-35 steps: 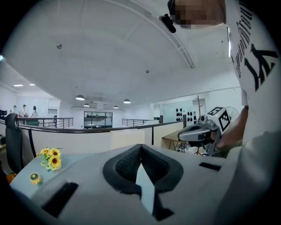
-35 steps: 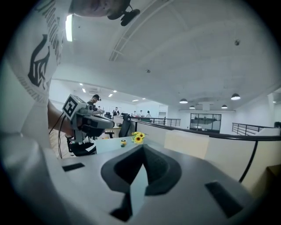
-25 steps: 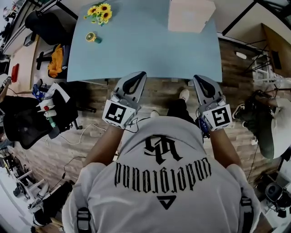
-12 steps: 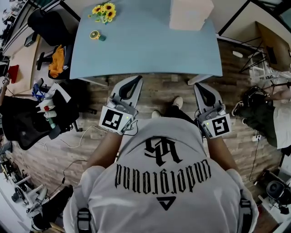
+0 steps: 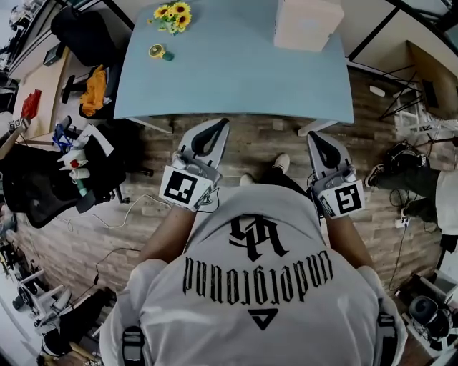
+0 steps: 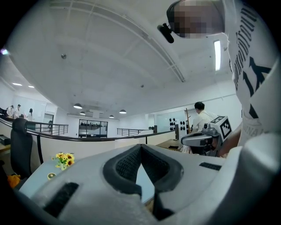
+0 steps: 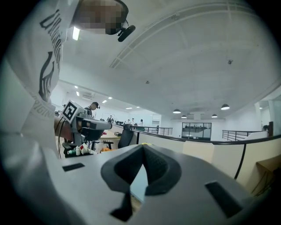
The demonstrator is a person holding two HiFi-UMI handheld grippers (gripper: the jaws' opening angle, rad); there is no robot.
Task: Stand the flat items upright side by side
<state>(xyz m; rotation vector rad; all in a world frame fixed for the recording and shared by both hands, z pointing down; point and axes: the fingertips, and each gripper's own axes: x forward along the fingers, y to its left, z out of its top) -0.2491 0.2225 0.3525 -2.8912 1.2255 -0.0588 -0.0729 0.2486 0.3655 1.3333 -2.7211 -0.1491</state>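
**A:** Where are the two tools, and what do they hold?

**B:** Both are low in the head view, in front of the person's white shirt. The left gripper (image 5: 217,124) has its jaws pressed together with nothing between them. The right gripper (image 5: 313,134) is the same, tips meeting on nothing. Both point level, toward the table (image 5: 236,71).

**A:** How close are they to its edge?

**B:** The near edge runs across the view just ahead of both tips. The left tip lies right at it. The right tip is a little short of it, over the wood-plank floor (image 5: 250,146). A shoe (image 5: 282,163) shows between the two grippers.

**A:** What room is there on top?

**B:** A broad stretch of blue surface. It lies between the sunflowers (image 5: 172,14) and a small yellow-and-teal object (image 5: 159,52) at the far left, and a pale box (image 5: 308,23) at the far right. Left of the table, a black chair (image 5: 39,189) and clutter crowd the floor. On the right there are dark frame legs and cables.

**A:** And the task's thing?

**B:** The box is well apart from both grippers, and the top of the view cuts part of it off. Its sides sit slightly skewed to the table's edges, with one face toward the person. From above it looks nearly square, so I cannot tell its long axis, or whether flat items are inside.
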